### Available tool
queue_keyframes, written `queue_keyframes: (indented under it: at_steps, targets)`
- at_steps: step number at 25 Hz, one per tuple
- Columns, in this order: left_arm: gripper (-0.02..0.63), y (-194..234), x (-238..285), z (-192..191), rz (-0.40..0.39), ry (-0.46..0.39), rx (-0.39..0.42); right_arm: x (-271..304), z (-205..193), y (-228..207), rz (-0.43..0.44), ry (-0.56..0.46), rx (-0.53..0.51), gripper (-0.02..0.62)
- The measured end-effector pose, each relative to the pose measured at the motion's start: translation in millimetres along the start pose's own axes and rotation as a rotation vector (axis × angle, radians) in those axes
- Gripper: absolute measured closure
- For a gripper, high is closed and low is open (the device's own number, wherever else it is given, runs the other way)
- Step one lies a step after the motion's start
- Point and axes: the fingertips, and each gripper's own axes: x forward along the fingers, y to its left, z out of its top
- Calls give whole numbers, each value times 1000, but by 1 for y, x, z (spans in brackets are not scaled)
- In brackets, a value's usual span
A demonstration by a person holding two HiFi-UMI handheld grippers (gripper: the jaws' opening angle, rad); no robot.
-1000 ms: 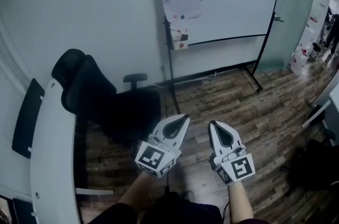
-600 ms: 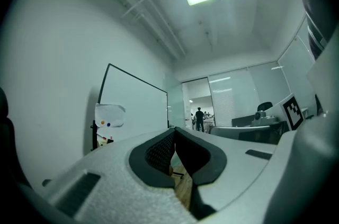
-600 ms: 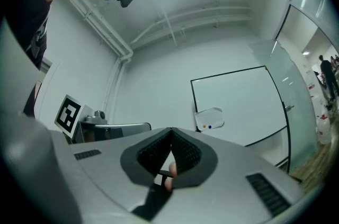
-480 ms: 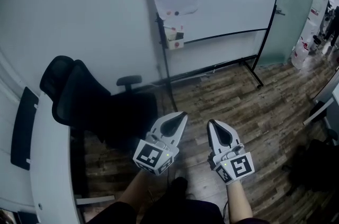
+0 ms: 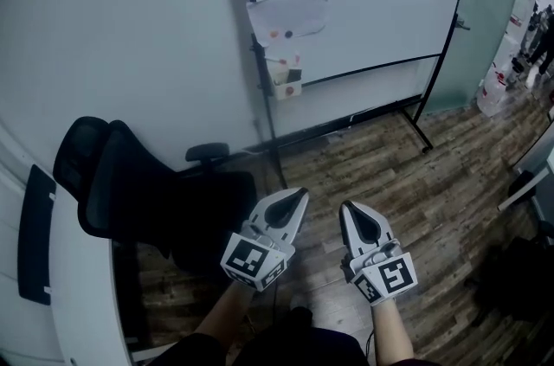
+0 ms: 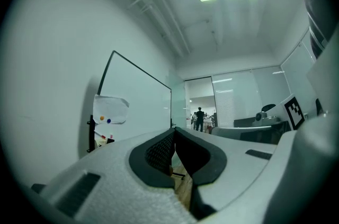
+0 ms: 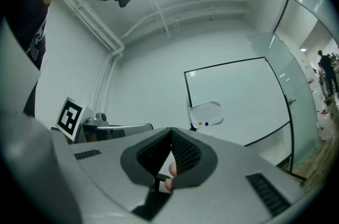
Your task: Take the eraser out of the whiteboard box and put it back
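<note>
The white left gripper and white right gripper both have jaws pressed together on nothing, well apart from the small white whiteboard box at eleven o'clock. The dark eraser seemingly sits inside it. Taking it out and putting it back both look still to do.

Chair left of whiteboard box
</note>
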Motion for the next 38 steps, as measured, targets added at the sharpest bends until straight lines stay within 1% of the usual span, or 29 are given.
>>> queue_keyframes:
  at_steps: [10,16,22,29,34,38]
  targets:
    - [601,77,40,-7,-26,11,-7,83,-15,-28,-30,6,0,592]
    - [601,108,68,-20,-32,25,-33,116,-24,-53,-48,17,25,592]
    - [601,129,89,-24,-32,34,-38,138,-29,-72,-54,28,30,592]
    - [601,147,118,-35,-9,55,-33,167,-40,-101,-21,37,44,592]
    - [601,174,147,-41,48,63,-36,200,-49,-125,35,57,50,592]
    - [601,196,176,-43,91,68,-32,226,-55,-155,73,70,65,592]
